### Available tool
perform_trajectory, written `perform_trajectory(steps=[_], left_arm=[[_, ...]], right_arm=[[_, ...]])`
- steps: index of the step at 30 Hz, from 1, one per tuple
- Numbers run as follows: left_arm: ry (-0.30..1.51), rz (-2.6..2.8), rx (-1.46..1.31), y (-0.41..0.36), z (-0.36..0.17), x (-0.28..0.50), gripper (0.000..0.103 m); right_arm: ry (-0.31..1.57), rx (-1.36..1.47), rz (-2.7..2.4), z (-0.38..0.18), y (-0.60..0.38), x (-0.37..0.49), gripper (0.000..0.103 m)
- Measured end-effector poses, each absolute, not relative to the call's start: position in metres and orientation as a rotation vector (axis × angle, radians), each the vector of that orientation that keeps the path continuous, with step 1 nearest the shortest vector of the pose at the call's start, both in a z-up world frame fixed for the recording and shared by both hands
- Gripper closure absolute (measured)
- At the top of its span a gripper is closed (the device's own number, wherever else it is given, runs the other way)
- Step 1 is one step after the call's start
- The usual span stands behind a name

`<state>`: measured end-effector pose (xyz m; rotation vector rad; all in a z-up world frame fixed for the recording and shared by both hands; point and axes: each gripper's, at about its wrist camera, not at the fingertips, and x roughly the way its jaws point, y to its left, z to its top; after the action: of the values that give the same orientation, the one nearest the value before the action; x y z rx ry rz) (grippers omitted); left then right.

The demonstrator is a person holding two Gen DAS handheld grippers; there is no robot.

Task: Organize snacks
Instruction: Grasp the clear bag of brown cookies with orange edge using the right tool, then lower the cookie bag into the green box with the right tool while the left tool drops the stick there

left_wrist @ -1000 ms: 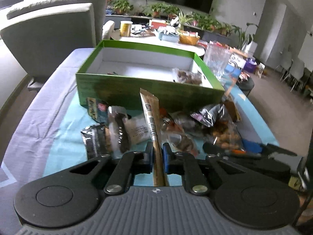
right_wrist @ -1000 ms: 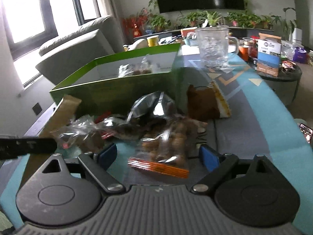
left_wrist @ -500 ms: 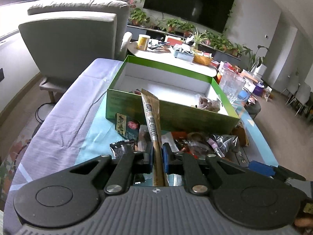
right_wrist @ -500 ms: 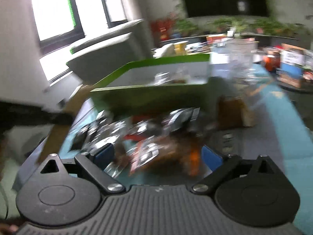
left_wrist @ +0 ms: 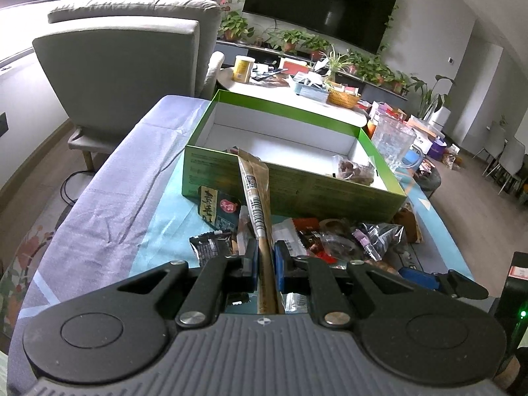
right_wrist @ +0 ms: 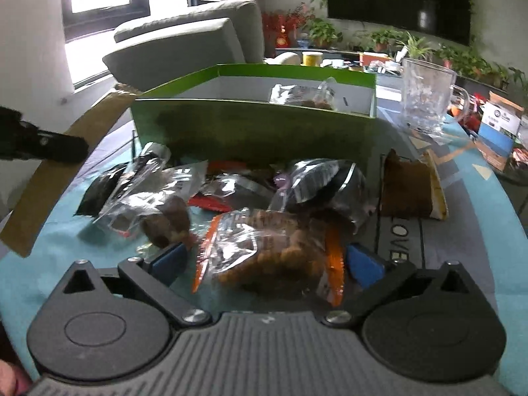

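My left gripper (left_wrist: pixel 265 257) is shut on a long brown stick packet (left_wrist: pixel 254 191), held above the snack pile with its far tip reaching the front wall of the green box (left_wrist: pixel 297 178). The right wrist view shows the same packet (right_wrist: pixel 66 165) slanting at the left. The box (right_wrist: pixel 250 125) is white inside and holds a clear bag of brown snacks (left_wrist: pixel 354 170). My right gripper (right_wrist: pixel 267 260) stands open low over the pile. A clear bag with orange edges (right_wrist: pixel 277 250) lies between its blue pads (right_wrist: pixel 171 260), with a small gap on each side.
Several loose packets lie before the box, among them a dark green one (left_wrist: pixel 217 208) and a brown one (right_wrist: pixel 409 188). A glass mug (right_wrist: pixel 425 95) stands right of the box. A grey armchair (left_wrist: pixel 125 66) and a cluttered round table (left_wrist: pixel 290 95) stand behind.
My left gripper rose and drew back with the stick packet, so more of the box's inside shows. My right gripper shifted and rolled; the orange-edged bag now sits squarely between its fingers.
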<state>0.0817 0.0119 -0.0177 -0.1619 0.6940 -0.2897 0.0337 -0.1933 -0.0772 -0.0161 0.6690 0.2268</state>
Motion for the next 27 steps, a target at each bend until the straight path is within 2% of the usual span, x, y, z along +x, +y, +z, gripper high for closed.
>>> perform_trajectory(steps=[13, 27], left_arm=[[0.656, -0.295, -0.171, 0.016, -0.011, 0.066, 0.094], [0.609, -0.326, -0.198, 0.015, 0.005, 0.07, 0.094]], right_arm=[[0.637, -0.004, 0.185, -0.067, -0.195, 0.015, 0.036], [0.45, 0.064, 0.157, -0.022, -0.209, 0.004, 0.036]])
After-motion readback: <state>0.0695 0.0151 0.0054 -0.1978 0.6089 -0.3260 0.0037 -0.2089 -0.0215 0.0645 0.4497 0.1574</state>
